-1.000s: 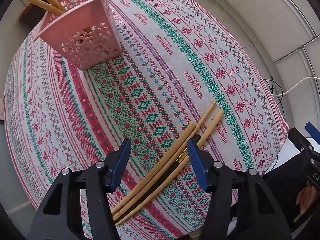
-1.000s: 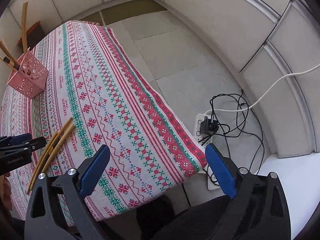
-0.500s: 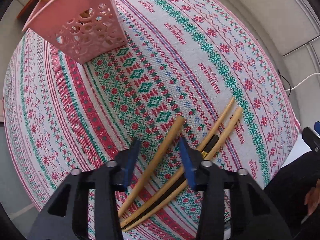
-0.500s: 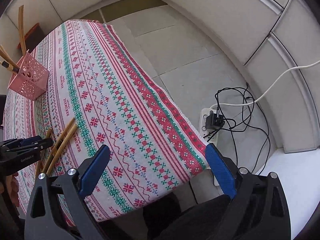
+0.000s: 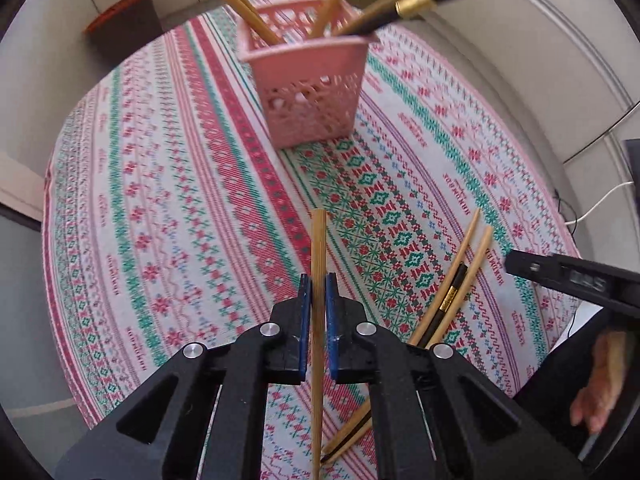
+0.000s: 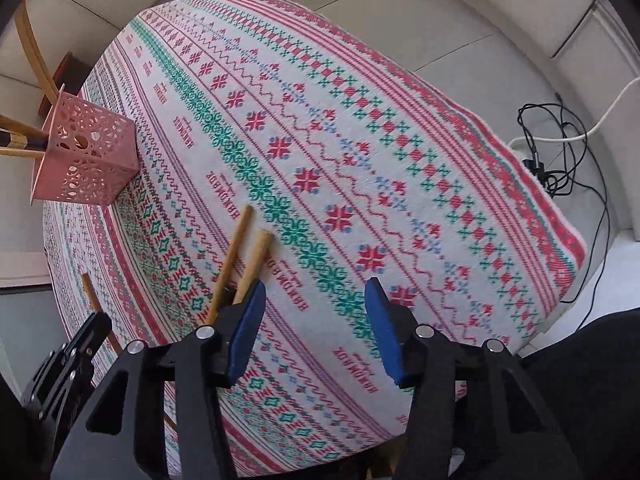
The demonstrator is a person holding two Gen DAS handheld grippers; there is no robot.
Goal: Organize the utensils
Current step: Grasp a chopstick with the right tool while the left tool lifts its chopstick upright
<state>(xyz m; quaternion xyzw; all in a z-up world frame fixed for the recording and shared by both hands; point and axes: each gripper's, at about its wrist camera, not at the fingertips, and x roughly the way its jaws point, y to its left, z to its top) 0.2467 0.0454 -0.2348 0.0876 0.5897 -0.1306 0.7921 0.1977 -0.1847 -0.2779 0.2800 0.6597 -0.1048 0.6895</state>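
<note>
Left gripper point(image 5: 319, 294): jaws clamped on one bamboo chopstick point(image 5: 318, 248), lifted off the tabletop point(image 5: 180, 208). Right gripper point(image 6: 316, 312): jaws just been closing, still apart, empty, beside remaining chopsticks point(image 6: 244, 256). Pink basket point(image 5: 310, 92) at far side.

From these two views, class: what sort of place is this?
Probably a home dining corner: a table under a patterned tablecloth, a pink utensil basket holding chopsticks, and a tiled floor.

Both wrist cameras look steeply down over their own fingers, close above the patterned tablecloth point(image 5: 168, 184). They share the pink basket point(image 6: 86, 160) at the far end and, probably, the same loose chopsticks point(image 5: 460, 276).
</note>
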